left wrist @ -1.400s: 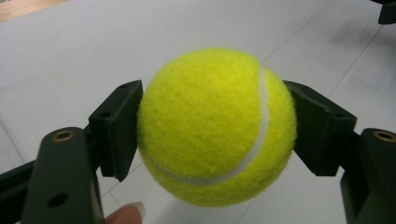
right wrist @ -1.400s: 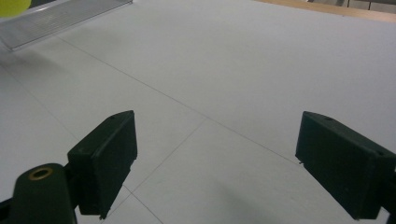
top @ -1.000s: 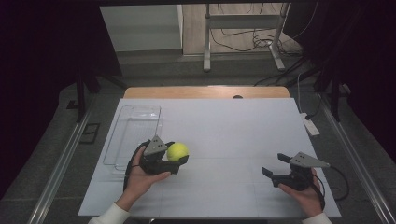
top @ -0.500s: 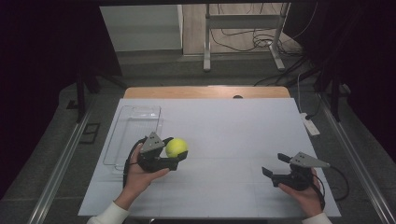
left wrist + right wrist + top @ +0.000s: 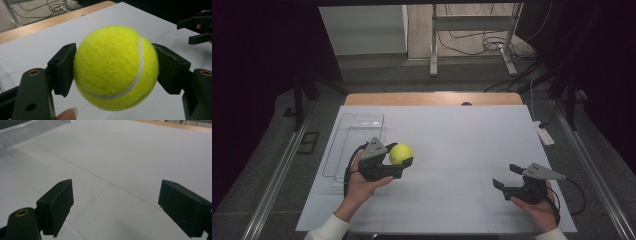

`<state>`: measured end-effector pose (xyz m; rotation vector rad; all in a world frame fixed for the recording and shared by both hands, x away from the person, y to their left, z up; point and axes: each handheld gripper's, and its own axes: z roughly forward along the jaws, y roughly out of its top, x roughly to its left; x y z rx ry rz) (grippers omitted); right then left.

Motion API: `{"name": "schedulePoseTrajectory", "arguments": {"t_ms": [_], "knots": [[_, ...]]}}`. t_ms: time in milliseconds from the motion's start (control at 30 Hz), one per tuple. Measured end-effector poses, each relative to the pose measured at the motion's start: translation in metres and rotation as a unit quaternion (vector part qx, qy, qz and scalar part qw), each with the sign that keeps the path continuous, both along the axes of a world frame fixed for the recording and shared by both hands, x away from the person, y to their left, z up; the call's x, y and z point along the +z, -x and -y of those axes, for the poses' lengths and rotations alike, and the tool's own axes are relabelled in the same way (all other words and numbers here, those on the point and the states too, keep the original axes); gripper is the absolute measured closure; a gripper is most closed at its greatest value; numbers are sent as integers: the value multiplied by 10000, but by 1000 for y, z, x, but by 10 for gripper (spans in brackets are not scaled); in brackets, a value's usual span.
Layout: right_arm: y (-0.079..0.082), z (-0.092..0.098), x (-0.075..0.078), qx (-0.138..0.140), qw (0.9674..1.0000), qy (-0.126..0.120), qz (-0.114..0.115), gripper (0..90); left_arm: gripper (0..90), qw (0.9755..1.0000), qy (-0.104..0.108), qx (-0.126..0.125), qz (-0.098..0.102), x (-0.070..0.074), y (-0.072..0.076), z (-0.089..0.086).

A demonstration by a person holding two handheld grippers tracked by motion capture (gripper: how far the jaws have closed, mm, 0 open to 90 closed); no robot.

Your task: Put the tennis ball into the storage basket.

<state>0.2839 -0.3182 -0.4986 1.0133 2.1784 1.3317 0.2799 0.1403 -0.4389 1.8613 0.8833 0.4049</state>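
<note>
Your left gripper [image 5: 113,72] clamps the tennis ball [image 5: 116,67].
You hold it above the white table [image 5: 462,135], beside the clear tray [image 5: 354,132]; your right gripper [image 5: 507,179] stands wide and empty.

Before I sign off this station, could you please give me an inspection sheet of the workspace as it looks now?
Surface: white table top over a wooden desk, faint grid lines, no marks seen.
Job's things: yellow tennis ball held above the table; clear tray at the left, nothing in it.
Clutter: nothing seen.
Grippers: left gripper shut on the tennis ball; right gripper open, nothing between its jaws.
Cables: black gripper cable at the right; loose cables on the floor behind.
Surroundings: dark room, metal stand legs beyond the desk.
</note>
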Motion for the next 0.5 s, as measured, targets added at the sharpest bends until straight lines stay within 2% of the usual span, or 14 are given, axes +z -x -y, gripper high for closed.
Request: {"name": "schedulePoseTrajectory", "arguments": {"t_ms": [500], "knots": [[0,0,0,5,10000,5,7,133,267,9999,80,66,93,9,-6,-1]]}}
